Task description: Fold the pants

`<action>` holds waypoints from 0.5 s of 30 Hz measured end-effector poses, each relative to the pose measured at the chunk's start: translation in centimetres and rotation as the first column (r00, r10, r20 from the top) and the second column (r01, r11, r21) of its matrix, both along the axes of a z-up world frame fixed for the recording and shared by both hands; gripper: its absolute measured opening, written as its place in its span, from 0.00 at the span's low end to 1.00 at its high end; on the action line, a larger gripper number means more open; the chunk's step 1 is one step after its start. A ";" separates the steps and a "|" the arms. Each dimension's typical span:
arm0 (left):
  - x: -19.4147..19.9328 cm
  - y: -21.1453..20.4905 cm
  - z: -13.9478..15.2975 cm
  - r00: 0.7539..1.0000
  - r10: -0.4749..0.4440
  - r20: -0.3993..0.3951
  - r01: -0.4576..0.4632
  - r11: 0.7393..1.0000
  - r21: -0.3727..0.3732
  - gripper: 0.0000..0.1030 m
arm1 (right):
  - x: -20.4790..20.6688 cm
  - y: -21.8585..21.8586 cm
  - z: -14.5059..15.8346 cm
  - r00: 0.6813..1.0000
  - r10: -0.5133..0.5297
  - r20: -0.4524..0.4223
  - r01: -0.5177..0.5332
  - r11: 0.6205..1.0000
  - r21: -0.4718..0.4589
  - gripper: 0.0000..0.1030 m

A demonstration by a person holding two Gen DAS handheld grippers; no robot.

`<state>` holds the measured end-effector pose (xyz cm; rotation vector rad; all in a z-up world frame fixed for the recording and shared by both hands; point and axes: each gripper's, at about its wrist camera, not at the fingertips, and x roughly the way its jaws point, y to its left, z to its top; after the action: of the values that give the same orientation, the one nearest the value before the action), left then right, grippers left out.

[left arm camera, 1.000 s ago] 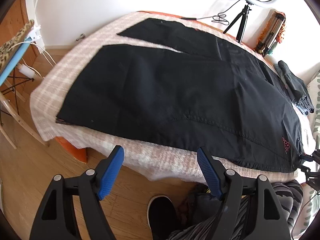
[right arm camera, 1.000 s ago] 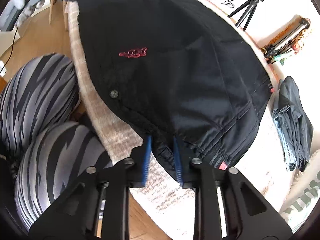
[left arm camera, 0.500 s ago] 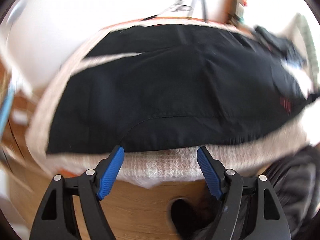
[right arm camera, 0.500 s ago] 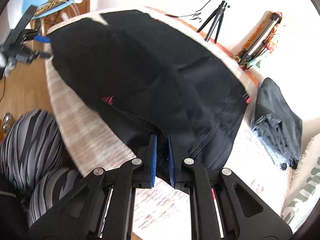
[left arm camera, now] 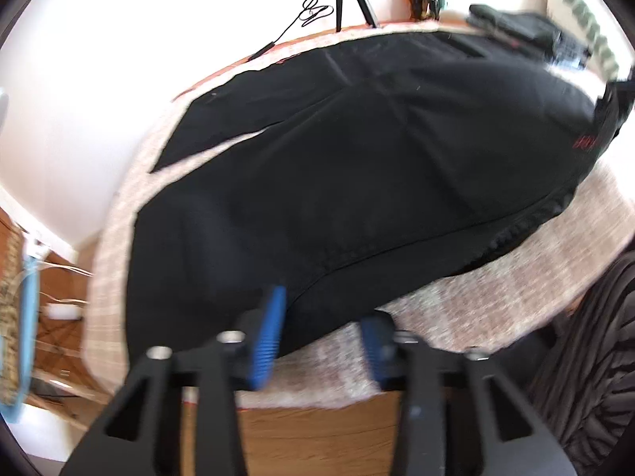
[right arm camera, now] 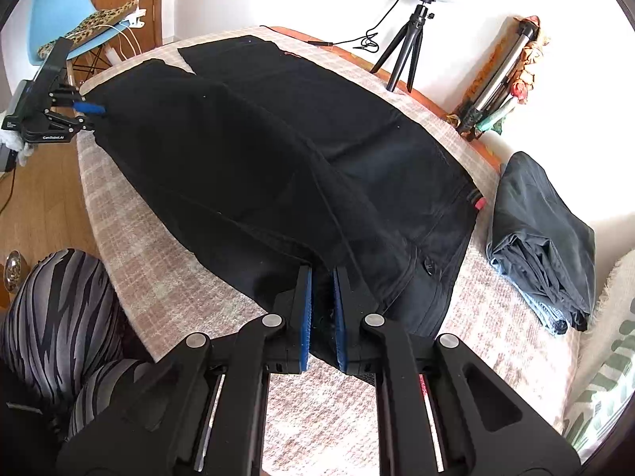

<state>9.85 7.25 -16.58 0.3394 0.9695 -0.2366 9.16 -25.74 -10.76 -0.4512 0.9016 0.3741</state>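
while the black fabric pants [right arm camera: 278,166] lie spread over the beige checked cloth-covered table [right arm camera: 158,261], the right gripper [right arm camera: 322,309] has its blue-padded fingers pressed together on the waistband edge, lifting that near side off the cloth. at the other end the left gripper [left arm camera: 323,337] sits at the near leg's hem, one blue pad [left arm camera: 268,341] lying over the black fabric and the other beside it on the cloth; the blur leaves it unclear whether they are parted or pinching. beyond the waistband, a folded dark grey garment pile [right arm camera: 543,238] rests on the table, and a black tripod with a ring light [right arm camera: 412,39] stands at the far edge.
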 end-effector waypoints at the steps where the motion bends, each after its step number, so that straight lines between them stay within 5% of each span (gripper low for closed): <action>1: 0.0 0.1 -0.1 1.000 -0.007 0.000 0.007 1.000 -0.022 0.20 | 0.0 0.1 0.0 1.000 -0.002 0.002 0.002 1.000 -0.002 0.10; 6: 1.2 0.3 0.3 1.000 -0.015 0.027 0.017 0.996 -0.083 0.02 | 0.2 0.1 0.8 0.999 -0.018 0.030 0.018 1.000 -0.001 0.10; 15: 3.6 0.9 4.0 0.989 -0.016 0.144 0.037 0.989 -0.144 0.00 | 1.9 -0.1 3.3 0.994 -0.059 0.097 0.060 0.998 -0.014 0.10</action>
<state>13.41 8.10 -12.56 0.2313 0.8019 -0.3023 11.02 -25.86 -7.44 -0.4532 0.8233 0.2881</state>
